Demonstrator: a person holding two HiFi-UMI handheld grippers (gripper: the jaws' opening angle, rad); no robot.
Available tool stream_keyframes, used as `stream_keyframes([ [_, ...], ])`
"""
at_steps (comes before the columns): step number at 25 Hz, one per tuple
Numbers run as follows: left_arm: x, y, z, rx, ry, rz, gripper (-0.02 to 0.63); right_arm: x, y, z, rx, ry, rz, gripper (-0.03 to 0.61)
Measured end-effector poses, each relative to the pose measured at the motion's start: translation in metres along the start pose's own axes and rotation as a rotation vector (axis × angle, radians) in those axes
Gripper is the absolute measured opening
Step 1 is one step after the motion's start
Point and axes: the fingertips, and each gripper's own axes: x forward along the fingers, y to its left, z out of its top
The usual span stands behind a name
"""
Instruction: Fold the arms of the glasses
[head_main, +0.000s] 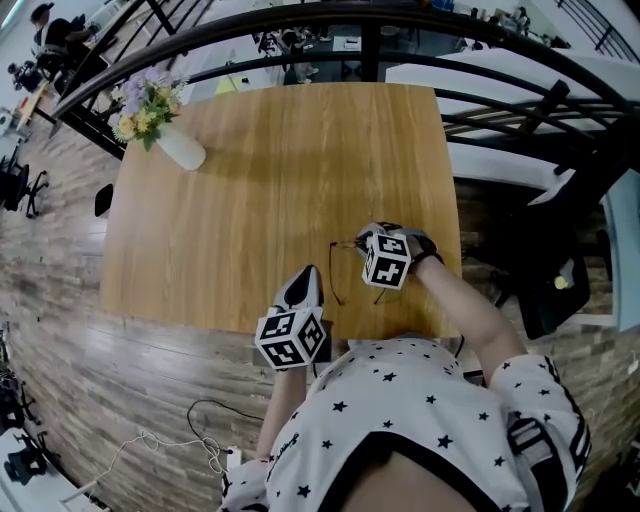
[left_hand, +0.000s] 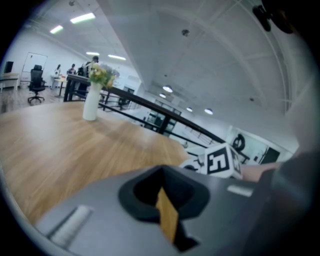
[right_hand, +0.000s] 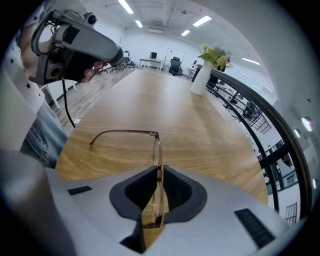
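While right tongs (right_hand: 159, 172) tilt down, clamping glasses (right_hand: 125, 132) — left tongs (head_main: 305, 280) closed, empty.

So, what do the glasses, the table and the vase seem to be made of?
Glasses: thin brownish wire, probably metal; clear lenses.
Table: light wood or wood-look laminate, grain streaks, soft sheen.
Vase: plain white, likely ceramic, though plastic is possible.

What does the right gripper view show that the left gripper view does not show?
Only the right gripper view: the glasses, their front clamped in the right gripper, with one arm unfolded. Only the left gripper view: the left gripper seen along its jaws, shut on nothing. Both: the wooden table and the vase of flowers.
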Motion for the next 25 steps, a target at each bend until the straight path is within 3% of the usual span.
stream_keyframes([
  [13,-0.005,0.005,-0.005,-0.007,0.0,0.016,0.006,0.005,0.001,0.001,-0.03,0.018,0.032,0.02],
  [25,-0.015,0.004,-0.011,0.008,-0.004,-0.004,0.006,-0.021,-0.008,0.02,-0.013,-0.021,-0.114,0.02],
])
